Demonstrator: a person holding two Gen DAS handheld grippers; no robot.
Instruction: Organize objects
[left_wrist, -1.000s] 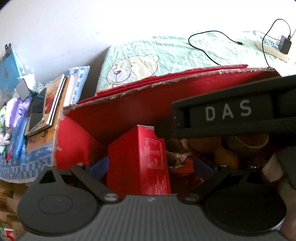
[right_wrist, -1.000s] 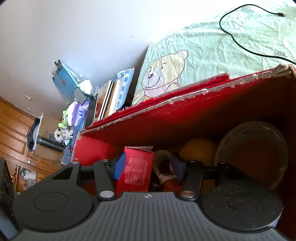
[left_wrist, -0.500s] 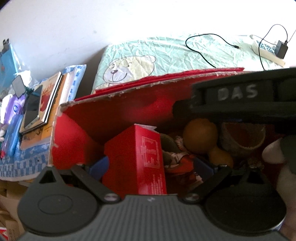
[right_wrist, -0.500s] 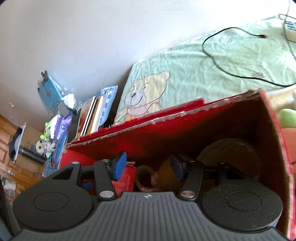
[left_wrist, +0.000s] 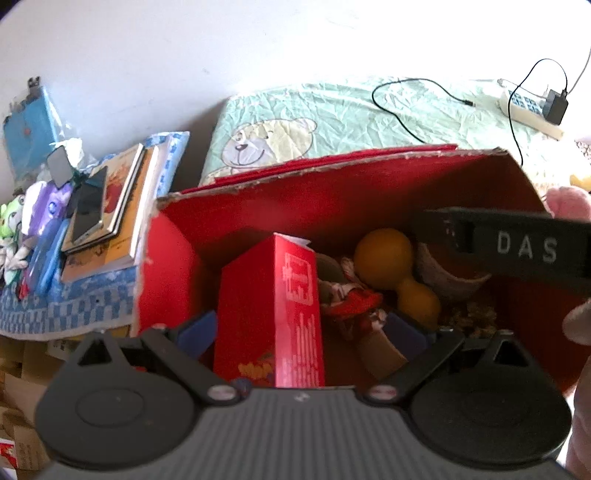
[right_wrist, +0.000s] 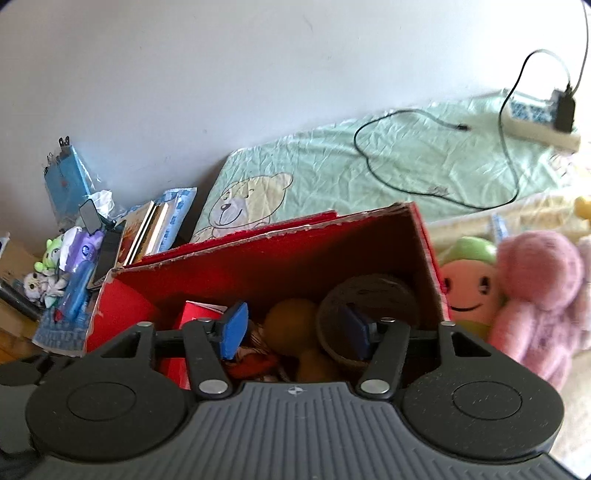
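Right gripper (right_wrist: 291, 330) risen; red carton (left_wrist: 271, 314) upright (boxed).

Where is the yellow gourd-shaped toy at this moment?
In the left wrist view, the yellow gourd-shaped toy lies inside the red box, right of the upright red carton and left of the brown bowl.

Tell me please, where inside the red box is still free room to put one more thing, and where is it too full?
Inside the red box, bare floor shows only at the right end, between the brown bowl and the right wall. The middle is crowded: the yellow gourd touches the red cloth toy, beside the upright red carton. Left of the carton, only a narrow gap.
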